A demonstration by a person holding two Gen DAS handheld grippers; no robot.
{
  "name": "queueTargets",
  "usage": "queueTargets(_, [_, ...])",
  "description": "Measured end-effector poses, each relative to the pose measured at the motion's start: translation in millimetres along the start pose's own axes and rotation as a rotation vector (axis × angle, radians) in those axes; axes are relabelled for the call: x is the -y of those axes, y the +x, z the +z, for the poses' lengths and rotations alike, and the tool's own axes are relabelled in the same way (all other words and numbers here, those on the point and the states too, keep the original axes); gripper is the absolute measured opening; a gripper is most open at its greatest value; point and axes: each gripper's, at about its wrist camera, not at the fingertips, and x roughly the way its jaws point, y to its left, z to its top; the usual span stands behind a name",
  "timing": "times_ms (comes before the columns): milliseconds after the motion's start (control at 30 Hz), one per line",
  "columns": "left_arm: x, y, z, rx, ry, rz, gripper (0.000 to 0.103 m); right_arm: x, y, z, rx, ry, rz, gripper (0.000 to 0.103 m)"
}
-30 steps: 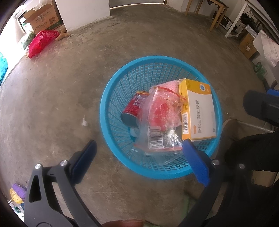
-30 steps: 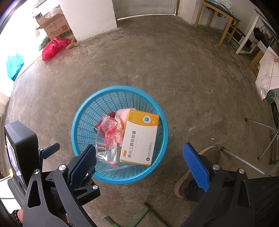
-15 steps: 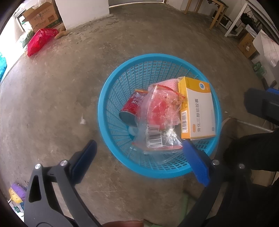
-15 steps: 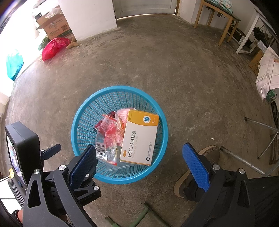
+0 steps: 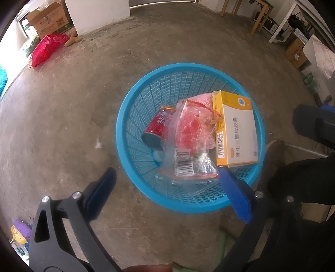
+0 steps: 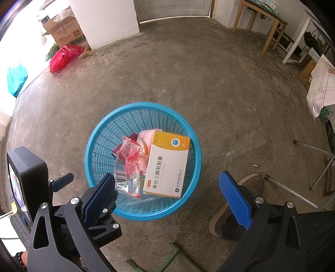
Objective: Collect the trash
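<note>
A blue plastic basket (image 5: 134,117) (image 6: 104,129) stands on the concrete floor. Inside lie a yellow-and-white medicine box (image 5: 236,134) (image 6: 167,165), a clear plastic bag with red scraps and a barcode label (image 5: 192,142) (image 6: 129,163), a red can (image 5: 157,129) and a pink cloth (image 5: 204,99). My left gripper (image 5: 167,194) hangs open above the basket's near rim with nothing between its fingers. Held higher, my right gripper (image 6: 167,194) is open over the near rim too. The left gripper's body (image 6: 27,182) shows at the left of the right wrist view.
A small white scrap (image 5: 98,144) lies on the floor left of the basket. A red plastic bag (image 5: 46,49) and cardboard boxes (image 5: 48,18) sit far left by a white pillar. A person's shoe (image 6: 236,200) stands right of the basket, with metal legs (image 6: 293,192) and tables beyond.
The left gripper has drifted slightly, so the basket sits a little differently in its view. The right gripper and the basket's contents are unchanged.
</note>
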Motion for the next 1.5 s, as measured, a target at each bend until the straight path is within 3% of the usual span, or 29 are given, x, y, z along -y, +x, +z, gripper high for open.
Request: queueTargets(1500, [0.7, -2.0, 0.6, -0.003, 0.004, -0.016, 0.095, 4.7, 2.8, -4.9, -0.009, 0.012, 0.002, 0.097])
